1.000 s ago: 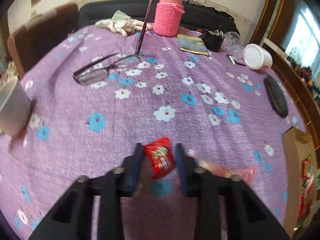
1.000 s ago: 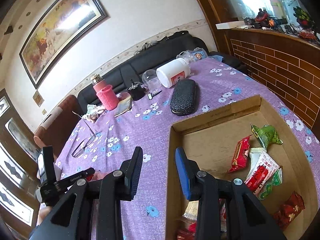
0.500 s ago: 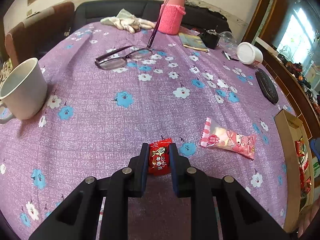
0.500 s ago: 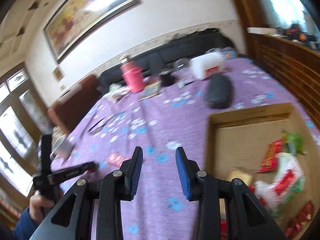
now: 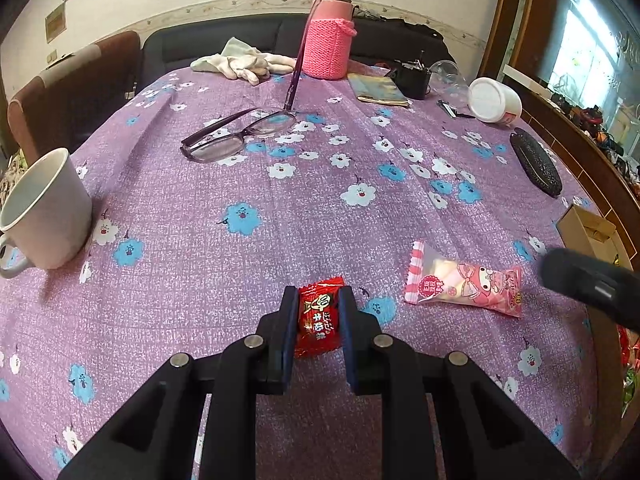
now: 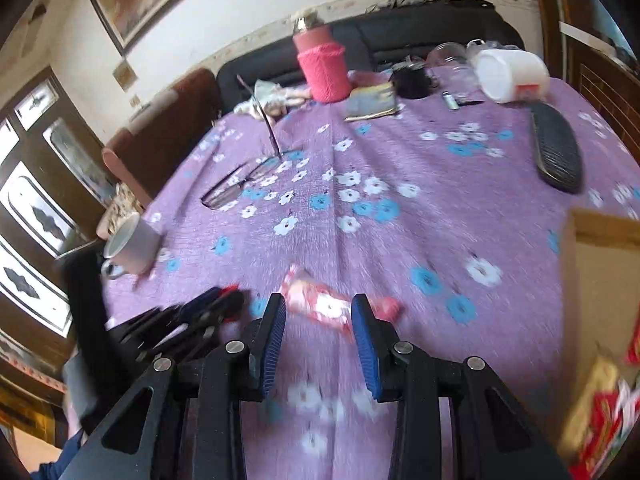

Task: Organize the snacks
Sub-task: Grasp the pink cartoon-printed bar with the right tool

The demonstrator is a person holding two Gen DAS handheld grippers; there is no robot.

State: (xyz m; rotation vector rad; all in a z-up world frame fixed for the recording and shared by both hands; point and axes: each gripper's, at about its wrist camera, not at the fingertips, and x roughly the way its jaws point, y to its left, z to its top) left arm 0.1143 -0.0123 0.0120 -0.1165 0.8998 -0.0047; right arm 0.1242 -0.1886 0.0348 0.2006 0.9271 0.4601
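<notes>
A small red foil candy packet with white lettering (image 5: 319, 322) sits pinched between the two dark pads of the left gripper (image 5: 319, 312), whose jaws are closed down to the packet's width; the packet's lower edge is on or just above the purple flowered tablecloth (image 5: 280, 200), which of the two I cannot tell. The right wrist view shows this same gripper only as a dark blur at lower left (image 6: 212, 312), with a speck of red at its tip.

Just to the right lies a pink-and-white cartoon-printed snack packet (image 5: 466, 284), flat on the cloth. In the left view it is sharp and free of any tool; in the right view it appears smeared (image 6: 336, 304), framed between the blue-padded fingers of the right gripper (image 6: 319, 316), which stand apart with nothing pressed between them. The left view catches that gripper only as a dark blurred shape at its right edge (image 5: 592, 284).

The open brown cardboard box (image 6: 600, 280) shows its inside with red wrappers only from the right wrist; the left view gives just a corner of it (image 5: 588, 228).

Farther out are a white mug (image 5: 44, 216), purple-framed glasses (image 5: 240, 132), a pink flask in a knitted sleeve (image 5: 329, 40), a black oval case (image 5: 538, 162) and a white tub on its side (image 5: 494, 100).
</notes>
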